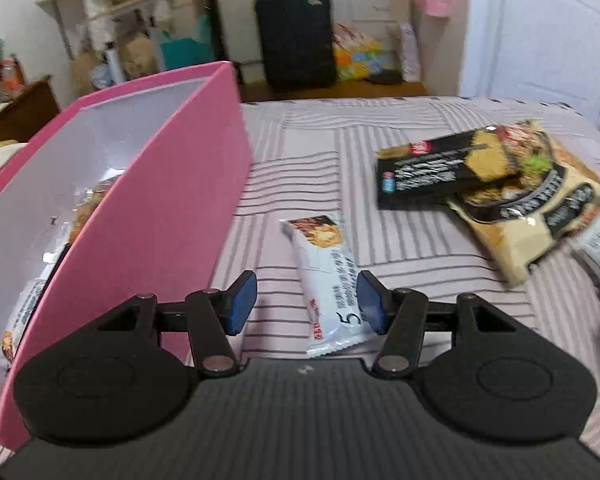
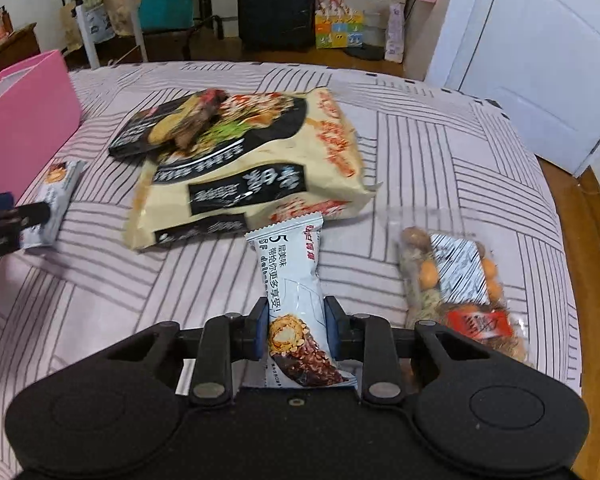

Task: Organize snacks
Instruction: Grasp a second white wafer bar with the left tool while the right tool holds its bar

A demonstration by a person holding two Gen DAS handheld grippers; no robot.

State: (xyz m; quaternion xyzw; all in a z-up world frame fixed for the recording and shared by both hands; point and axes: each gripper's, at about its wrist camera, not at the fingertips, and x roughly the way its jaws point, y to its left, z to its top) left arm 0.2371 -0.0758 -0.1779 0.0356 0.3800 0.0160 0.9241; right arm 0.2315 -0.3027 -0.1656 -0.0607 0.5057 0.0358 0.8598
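A white snack bar point(image 1: 328, 280) lies on the striped bedcover point(image 1: 380, 128) between the fingers of my left gripper point(image 1: 306, 304), which stands open, the bar closer to the right pad. Just left of it is the pink box point(image 1: 160, 208), with several wrapped snacks point(image 1: 24, 308) inside. My right gripper point(image 2: 296, 328) is shut on a second white snack bar point(image 2: 288, 280), its pads pressing the wrapper's sides. Beyond lie a large beige bag point(image 2: 260, 176) with a black pack point(image 2: 160, 128) on top. A clear nut packet point(image 2: 456, 280) sits to the right.
A black suitcase point(image 1: 296, 36) and bags stand on the floor past the bed's far edge. There is a white door point(image 2: 540, 60) at the right, with wooden floor point(image 2: 580, 208) beside the bed. A shelf and clutter point(image 1: 120, 20) fill the far left.
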